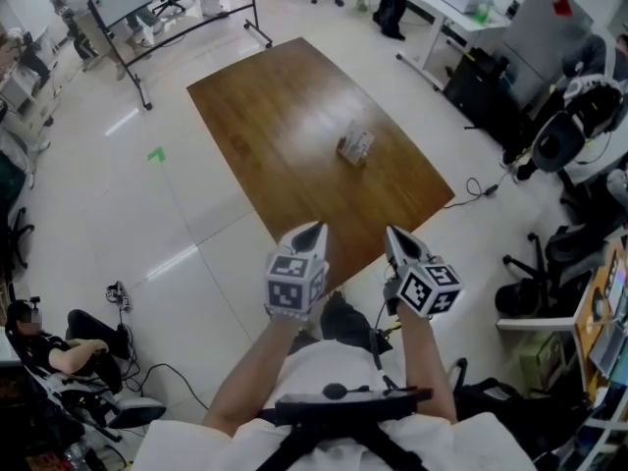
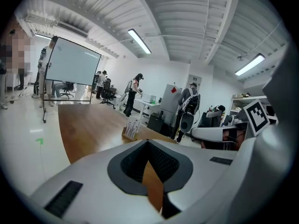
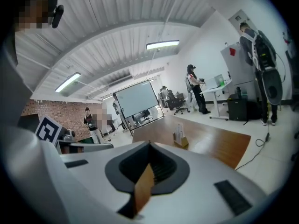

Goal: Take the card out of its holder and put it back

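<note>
Closest to the head camera, the person's bare forearms (image 1: 257, 361) carry the two grey-white grippers side by side above the near corner of the brown wood-grain table (image 1: 275, 96).

Left gripper (image 1: 314, 228): in its own view the dark ribbed pads meet at the tips, with nothing between them. It is closed and empty.

Right gripper (image 1: 392, 231): same finding. The jaws are fully together and carry nothing.

Task item: the small light-wood holder (image 1: 355, 147) stands on the table, toward its right edge, well apart from both grippers. A white card (image 1: 359, 140) stands upright in its slot. Both gripper views show the same arrangement further off, with the card seated in the holder.

Progress: the card lies where the task's end state wants it, in its holder. With neither claw near it, this scene fits two stages equally: the card awaiting removal, or the card already taken out and returned. The pictures do not settle which. No card lies loose on the table or on the pale tiled floor (image 1: 118, 214).
</note>
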Demonstrator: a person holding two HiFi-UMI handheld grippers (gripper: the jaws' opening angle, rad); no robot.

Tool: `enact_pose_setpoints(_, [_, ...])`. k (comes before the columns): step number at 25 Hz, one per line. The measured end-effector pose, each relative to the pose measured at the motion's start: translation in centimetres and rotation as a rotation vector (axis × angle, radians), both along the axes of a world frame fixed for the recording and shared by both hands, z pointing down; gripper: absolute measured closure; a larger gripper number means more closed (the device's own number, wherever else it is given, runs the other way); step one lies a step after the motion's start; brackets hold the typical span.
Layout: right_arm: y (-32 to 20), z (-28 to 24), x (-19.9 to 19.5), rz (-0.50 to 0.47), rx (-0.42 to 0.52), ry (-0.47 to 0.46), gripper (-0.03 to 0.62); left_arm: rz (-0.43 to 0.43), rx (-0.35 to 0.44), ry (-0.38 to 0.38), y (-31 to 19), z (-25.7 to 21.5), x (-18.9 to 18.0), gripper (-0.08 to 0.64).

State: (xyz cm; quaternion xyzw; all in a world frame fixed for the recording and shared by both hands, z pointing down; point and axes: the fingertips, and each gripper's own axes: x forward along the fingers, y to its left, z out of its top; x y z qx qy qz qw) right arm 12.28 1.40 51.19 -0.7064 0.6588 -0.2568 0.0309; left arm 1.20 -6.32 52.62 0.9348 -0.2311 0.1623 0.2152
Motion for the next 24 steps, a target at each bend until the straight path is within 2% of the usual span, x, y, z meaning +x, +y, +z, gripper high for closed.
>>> enact_pose_setpoints(12, [0.9,-0.7,-0.9,0.019,0.005,0.01,0.592,0.032,-0.009,0.018,1.3,-0.4,-0.2,0.565])
enact_pose_setpoints(24, [-0.5,-0.4,-0.6,-0.001,0.004,0.011,0.592,0.009,-0.052,0.031,-0.2,0.4,0.3,0.565])
